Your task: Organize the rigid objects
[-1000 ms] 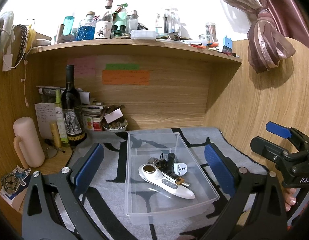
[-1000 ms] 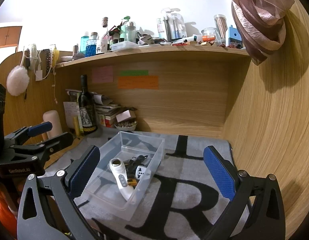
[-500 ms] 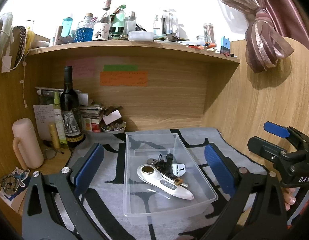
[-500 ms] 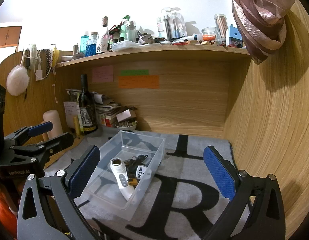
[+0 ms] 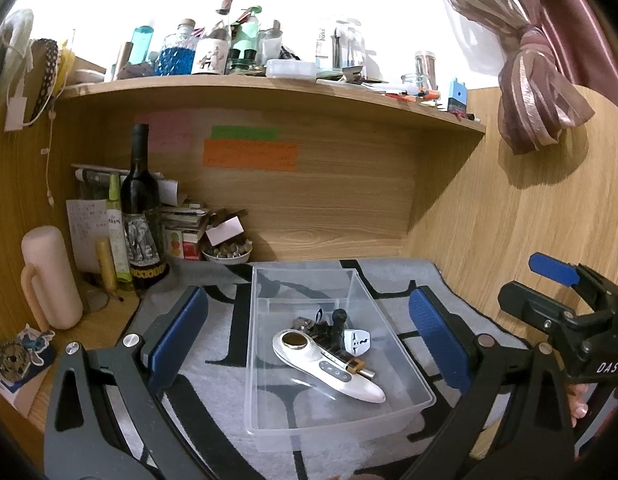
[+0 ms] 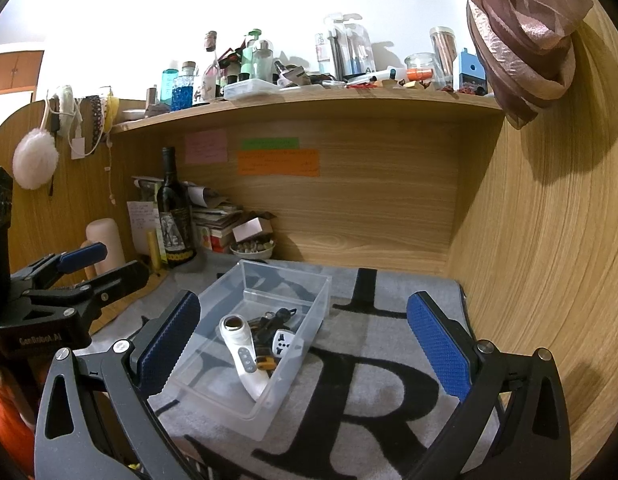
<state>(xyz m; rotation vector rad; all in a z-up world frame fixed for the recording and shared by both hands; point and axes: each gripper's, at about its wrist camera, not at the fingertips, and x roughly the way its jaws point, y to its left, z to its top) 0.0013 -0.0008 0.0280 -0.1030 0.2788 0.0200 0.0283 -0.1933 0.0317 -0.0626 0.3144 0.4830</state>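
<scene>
Clear plastic forms the bin point(image 5: 393, 312) that sits on a grey mat point(image 6: 389, 360) with big black letters, spread over the wooden surface point(image 5: 105, 324). Inside the bin lies a white handheld device point(image 5: 329, 364) with a round metal head, resting aslant along the floor of the bin; touching its upper side are a dark bunch of keys point(image 5: 321, 326), a white plug adapter point(image 5: 357, 342) and a small yellow-tipped piece point(image 5: 355, 366). The left claw point(image 5: 307, 332) hangs above the near end of the bin with its blue-padded fingers spread wide on either side of it, gripping nothing. The right claw point(image 6: 305, 344) is likewise spread wide and empty; from its view the bin lies toward the left finger, while bare mat fills the space toward the right finger. Each claw shows at the edge of the other's view: the right at the far right of the left view, the left at the far left of the right view. At the back left corner stand a dark wine bottle point(image 5: 139, 216), a pale pink tumbler point(image 5: 49, 276), a stack of books point(image 6: 219, 224) and a small bowl point(image 5: 227, 254). Pink, green and orange notes are stuck on the back panel beneath a crowded shelf point(image 5: 269, 88), and a knotted mauve curtain point(image 6: 521, 40) hangs at the upper right.
</scene>
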